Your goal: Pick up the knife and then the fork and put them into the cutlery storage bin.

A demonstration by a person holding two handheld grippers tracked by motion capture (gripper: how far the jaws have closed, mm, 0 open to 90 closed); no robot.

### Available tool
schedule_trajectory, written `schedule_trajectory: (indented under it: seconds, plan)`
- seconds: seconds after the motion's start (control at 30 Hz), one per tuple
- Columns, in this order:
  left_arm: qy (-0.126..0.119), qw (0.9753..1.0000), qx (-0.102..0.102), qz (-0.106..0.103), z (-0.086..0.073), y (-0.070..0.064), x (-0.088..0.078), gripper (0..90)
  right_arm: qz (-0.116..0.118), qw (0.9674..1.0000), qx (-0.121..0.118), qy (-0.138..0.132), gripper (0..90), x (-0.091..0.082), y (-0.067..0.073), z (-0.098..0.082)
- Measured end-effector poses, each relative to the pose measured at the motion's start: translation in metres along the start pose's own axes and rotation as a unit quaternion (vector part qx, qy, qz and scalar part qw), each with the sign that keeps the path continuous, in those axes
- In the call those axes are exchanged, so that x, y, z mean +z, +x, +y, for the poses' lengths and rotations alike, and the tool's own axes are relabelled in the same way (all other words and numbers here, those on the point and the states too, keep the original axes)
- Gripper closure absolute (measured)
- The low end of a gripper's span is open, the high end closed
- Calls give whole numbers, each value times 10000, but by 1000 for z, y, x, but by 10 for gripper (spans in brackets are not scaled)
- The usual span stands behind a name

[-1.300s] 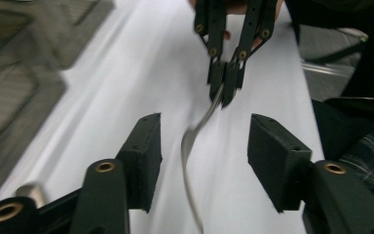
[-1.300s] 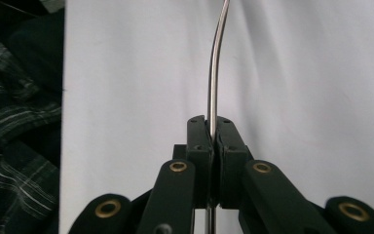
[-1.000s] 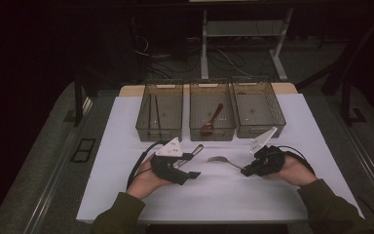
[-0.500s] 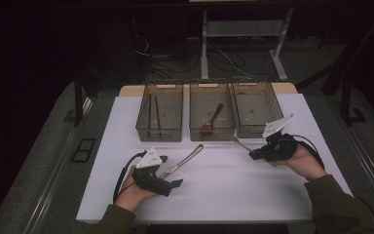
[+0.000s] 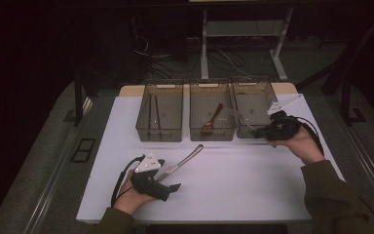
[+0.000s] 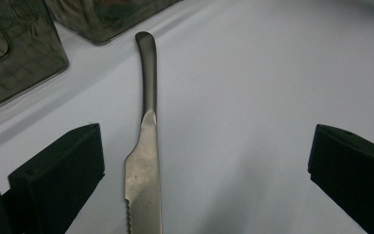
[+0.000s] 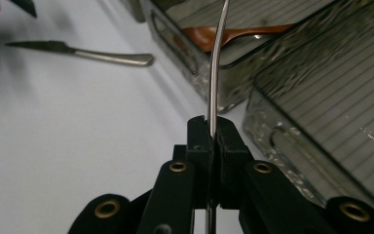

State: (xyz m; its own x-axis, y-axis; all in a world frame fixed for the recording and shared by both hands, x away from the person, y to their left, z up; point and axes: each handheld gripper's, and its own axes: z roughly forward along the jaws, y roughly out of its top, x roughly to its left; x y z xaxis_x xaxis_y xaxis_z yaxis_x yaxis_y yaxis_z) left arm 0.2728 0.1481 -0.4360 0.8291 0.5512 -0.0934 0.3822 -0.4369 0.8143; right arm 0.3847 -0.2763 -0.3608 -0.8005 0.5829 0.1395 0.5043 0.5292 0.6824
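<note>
**Cutlery sorting: knife set down, second utensil on its way to the right bin**

Nearest the person, the left gripper [image 5: 168,186] rests low on the white table [image 5: 253,195]. Its jaws stand wide apart and have just been opening; the left gripper view shows the table knife [image 6: 145,161] lying flat between them, blade end toward the camera, touched by neither pad. In the high view the knife [image 5: 181,163] lies slantwise on the sheet, handle toward the bins, apart from all three.

Farther off, the right gripper [image 5: 259,132] is clenched on a thin, curved metal utensil [image 7: 215,73], gripped edge-on by its stem. Which utensil it is I cannot tell. It hangs at the near wall of the right bin [image 5: 258,97], raised off the table.

At the back, the middle bin [image 5: 212,134] holds a brown spoon [image 5: 211,120], and the left bin [image 5: 159,134] holds slim dark sticks.

Judgement: the step in hand is carrying the held utensil to a bin. Next it must clear the near wall, come over the bin floor, then be released. The knife remains to be sorted.
</note>
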Motion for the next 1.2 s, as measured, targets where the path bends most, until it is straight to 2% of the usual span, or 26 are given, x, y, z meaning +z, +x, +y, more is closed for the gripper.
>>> schedule_trajectory:
  seconds: [0.1, 0.27, 0.53, 0.7, 0.83, 0.93, 1.2]
  plan:
    - [1, 10000, -27, -12, 0, 0, 1, 0, -111, 9999, 117, -57, 857, -2, -8, 5]
    - [27, 10000, -72, -26, -1, 2, 1, 0, -469, 9979, 386, -211, 857, -9, -24, 14]
    - [28, 9999, -103, -36, -1, 2, 1, 0, -916, 9923, 789, -275, 857, -13, -51, 20]
    - [-3, 10000, -61, -1, 0, 1, 1, 0, -1085, 9885, 1020, -242, 857, -10, -65, 23]
    - [30, 10000, -46, -22, -1, 1, 1, 0, -1201, 9853, 1208, -102, 857, -3, -75, 28]
    - [-39, 10000, -31, -19, 0, 1, 1, 0, -1272, 9827, 1346, 6, 857, 3, -82, 30]
    - [-50, 10000, -26, -39, 0, 0, 1, 0, -1469, 9754, 1609, 336, 857, 19, -101, 24]
